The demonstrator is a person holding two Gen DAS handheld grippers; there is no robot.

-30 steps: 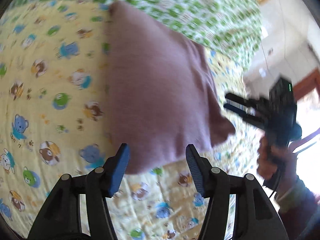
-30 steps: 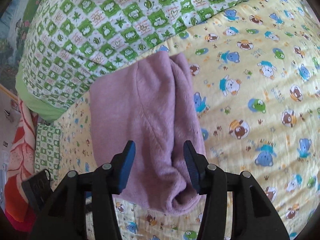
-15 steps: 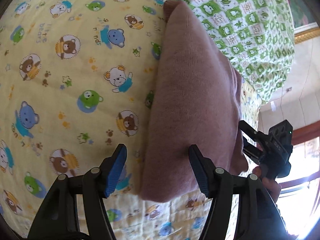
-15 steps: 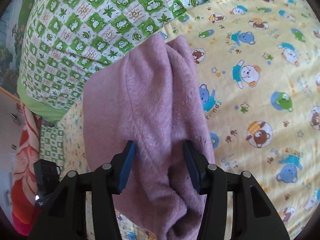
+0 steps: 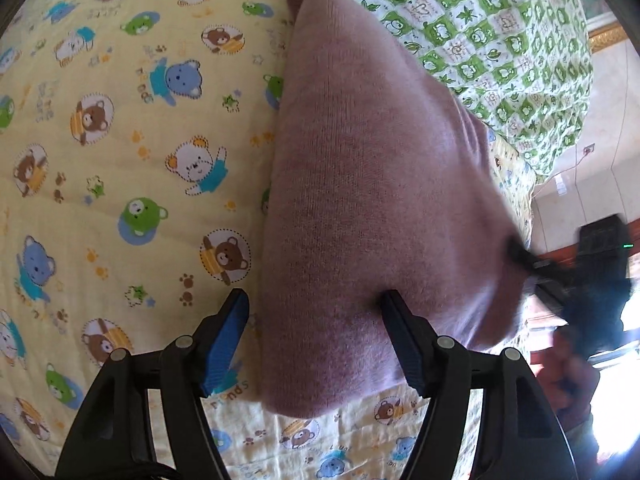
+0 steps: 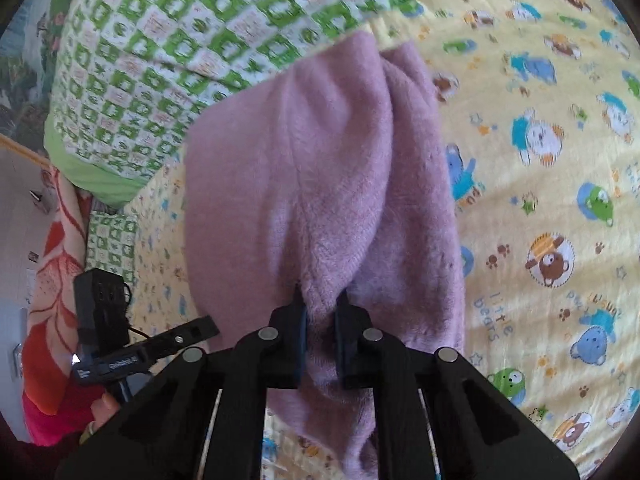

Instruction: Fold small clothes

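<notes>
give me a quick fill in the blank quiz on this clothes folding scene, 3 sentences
1. The garment pinched by the right gripper is ____ in colour.
2. The left gripper has its jaws ____, one finger on either side of the garment's near edge.
3. The yellow sheet under the garment is printed with cartoon ____.

Missing words: purple; open; bears

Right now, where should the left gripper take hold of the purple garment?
Grip the garment's near corner, where its folded edge meets the yellow sheet, coming from this near end. The open left gripper straddles that edge; the right gripper has just closed on the other corner.
</notes>
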